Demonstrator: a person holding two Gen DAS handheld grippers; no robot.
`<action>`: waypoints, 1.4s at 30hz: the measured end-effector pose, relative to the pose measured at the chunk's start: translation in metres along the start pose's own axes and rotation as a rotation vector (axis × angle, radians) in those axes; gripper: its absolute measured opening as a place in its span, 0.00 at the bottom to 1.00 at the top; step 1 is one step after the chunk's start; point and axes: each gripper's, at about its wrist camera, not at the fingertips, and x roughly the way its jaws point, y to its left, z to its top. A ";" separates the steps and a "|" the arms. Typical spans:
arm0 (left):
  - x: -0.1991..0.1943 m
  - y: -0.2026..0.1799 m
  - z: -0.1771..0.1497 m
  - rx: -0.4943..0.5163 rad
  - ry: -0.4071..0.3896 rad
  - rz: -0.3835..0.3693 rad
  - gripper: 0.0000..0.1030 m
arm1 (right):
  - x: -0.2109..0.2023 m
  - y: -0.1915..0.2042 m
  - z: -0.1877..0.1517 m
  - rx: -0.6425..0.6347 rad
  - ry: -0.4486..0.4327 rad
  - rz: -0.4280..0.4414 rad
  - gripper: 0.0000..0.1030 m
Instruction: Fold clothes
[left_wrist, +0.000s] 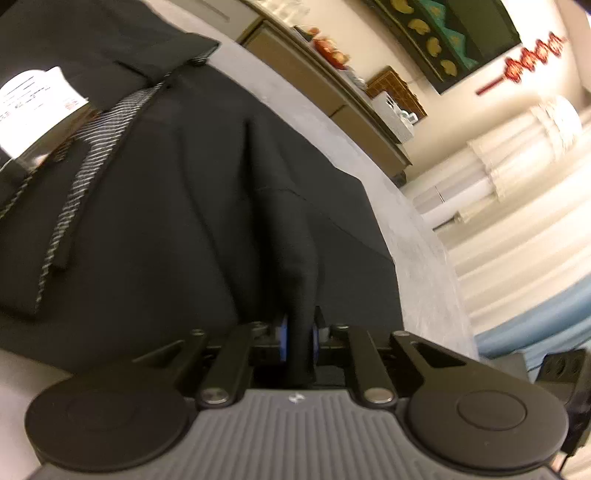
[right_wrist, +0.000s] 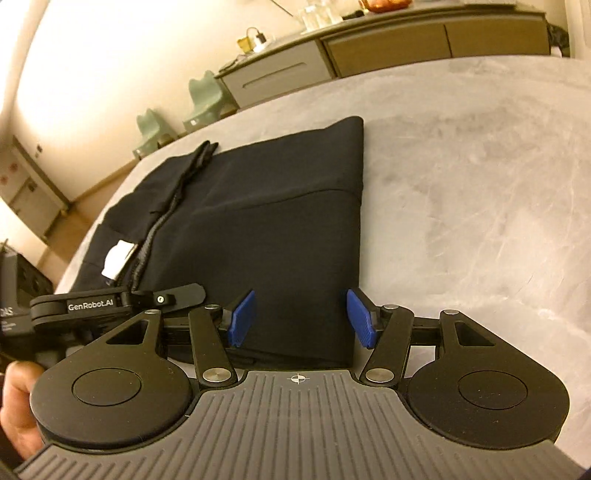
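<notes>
Left hand-held gripper (left_wrist: 298, 341) pinching garment (left_wrist: 166, 206) (right (right_wrist: 301, 319) agape)

left gripper (left_wrist: 298, 338) tilting hard, blue pads (left_wrist: 282, 341) pinching closed at 12 o'clock. right gripper (right_wrist: 299, 318) sitting level, jaws gaping wide, nothing between them. person's hand (right_wrist: 16, 410) showing at 8 o'clock in right wrist view.
</notes>
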 end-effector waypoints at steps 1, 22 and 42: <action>-0.003 0.002 0.002 -0.010 -0.008 -0.002 0.36 | 0.001 -0.001 0.001 0.011 0.003 0.000 0.59; 0.043 -0.007 0.045 0.116 0.021 0.056 0.28 | 0.012 0.004 0.004 -0.012 -0.015 -0.044 0.61; 0.128 -0.165 0.035 0.664 0.309 0.243 0.38 | -0.002 0.055 -0.022 -0.456 -0.197 -0.225 0.10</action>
